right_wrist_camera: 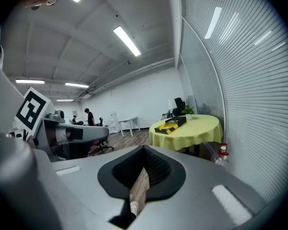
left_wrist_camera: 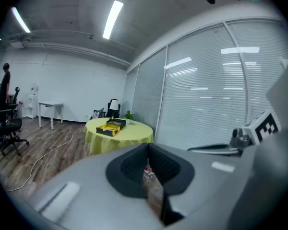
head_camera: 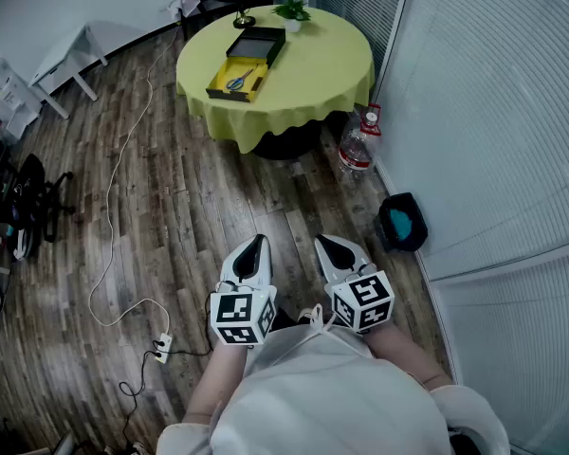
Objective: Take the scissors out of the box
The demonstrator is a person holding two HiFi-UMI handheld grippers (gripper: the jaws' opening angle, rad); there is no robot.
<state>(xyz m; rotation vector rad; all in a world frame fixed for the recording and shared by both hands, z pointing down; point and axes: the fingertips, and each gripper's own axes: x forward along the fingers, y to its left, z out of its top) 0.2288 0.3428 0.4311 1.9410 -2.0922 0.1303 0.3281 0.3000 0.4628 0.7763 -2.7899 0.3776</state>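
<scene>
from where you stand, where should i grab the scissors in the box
Likely across the middle, coming straight down: the scissors lie flat in the open yellow box, and its walls block a sideways approach. Handles and blades are too small to tell apart here.

Found on round table (head_camera: 322, 64): open yellow box (head_camera: 229, 94) holding scissors (head_camera: 239, 79), black lid (head_camera: 257, 44) just behind. Held low over wood floor (head_camera: 171, 216), well apart from table: left gripper (head_camera: 256, 241), right gripper (head_camera: 324, 243), jaws together.

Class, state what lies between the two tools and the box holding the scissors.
In the head view, only bare wooden floor and the table's yellow cloth lie between the left tool, the right tool and the box.
</scene>
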